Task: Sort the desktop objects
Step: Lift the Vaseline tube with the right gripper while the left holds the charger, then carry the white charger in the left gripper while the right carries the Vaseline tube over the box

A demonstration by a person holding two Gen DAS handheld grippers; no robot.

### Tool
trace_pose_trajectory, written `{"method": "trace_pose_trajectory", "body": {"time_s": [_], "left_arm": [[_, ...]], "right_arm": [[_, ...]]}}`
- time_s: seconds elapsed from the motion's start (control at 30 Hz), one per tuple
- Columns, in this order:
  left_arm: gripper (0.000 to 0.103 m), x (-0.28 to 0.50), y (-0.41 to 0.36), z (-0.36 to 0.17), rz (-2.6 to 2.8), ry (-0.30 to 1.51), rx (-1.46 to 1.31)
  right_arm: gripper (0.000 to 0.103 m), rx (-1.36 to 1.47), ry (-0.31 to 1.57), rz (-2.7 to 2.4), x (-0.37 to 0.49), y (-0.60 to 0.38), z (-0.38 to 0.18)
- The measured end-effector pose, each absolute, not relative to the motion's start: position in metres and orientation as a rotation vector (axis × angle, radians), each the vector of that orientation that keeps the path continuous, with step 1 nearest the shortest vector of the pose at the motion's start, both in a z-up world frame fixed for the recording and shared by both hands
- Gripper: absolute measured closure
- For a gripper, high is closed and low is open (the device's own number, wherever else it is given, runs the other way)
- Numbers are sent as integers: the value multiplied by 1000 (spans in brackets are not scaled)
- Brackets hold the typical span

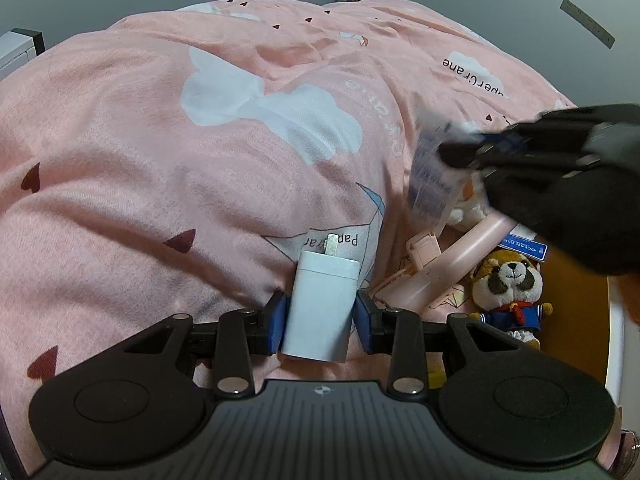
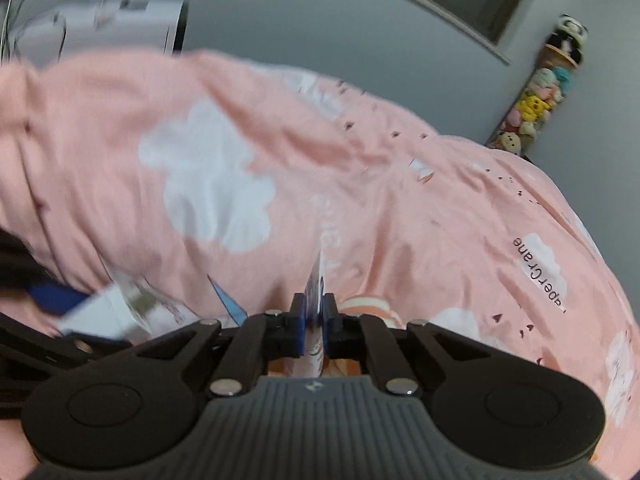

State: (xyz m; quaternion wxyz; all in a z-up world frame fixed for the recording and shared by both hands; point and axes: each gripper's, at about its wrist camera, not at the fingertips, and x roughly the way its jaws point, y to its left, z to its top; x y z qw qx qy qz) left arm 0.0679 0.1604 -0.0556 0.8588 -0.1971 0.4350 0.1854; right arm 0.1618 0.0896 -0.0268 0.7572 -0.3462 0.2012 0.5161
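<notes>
My left gripper [image 1: 321,312] is shut on a white charger plug [image 1: 322,304], prongs pointing away, held just above the pink bedding [image 1: 160,160]. My right gripper [image 2: 313,322] is shut on a thin blue-and-white printed packet [image 2: 316,292], seen edge-on. In the left wrist view the right gripper [image 1: 460,156] comes in from the right with the blurred packet [image 1: 430,176] hanging from it. The charger [image 2: 104,312] shows blurred at the left of the right wrist view.
To the right lie a pink tube-shaped case [image 1: 452,260], a raccoon plush toy [image 1: 508,284], a white-and-orange plush [image 1: 468,204] and a blue card [image 1: 526,246], beside an orange surface [image 1: 576,308]. A column of plush toys [image 2: 536,96] stands by the grey wall.
</notes>
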Motion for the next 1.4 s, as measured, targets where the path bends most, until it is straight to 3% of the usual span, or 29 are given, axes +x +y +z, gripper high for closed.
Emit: {"method": "trace_pose_trajectory", "body": {"time_s": [0.8, 1.4], "left_arm": [[62, 54, 126, -8, 195, 841, -438], [62, 56, 37, 25, -172, 817, -368]], "right_arm": [[96, -356, 559, 1041, 134, -59, 58], [96, -224, 603, 638, 113, -205, 64]]}}
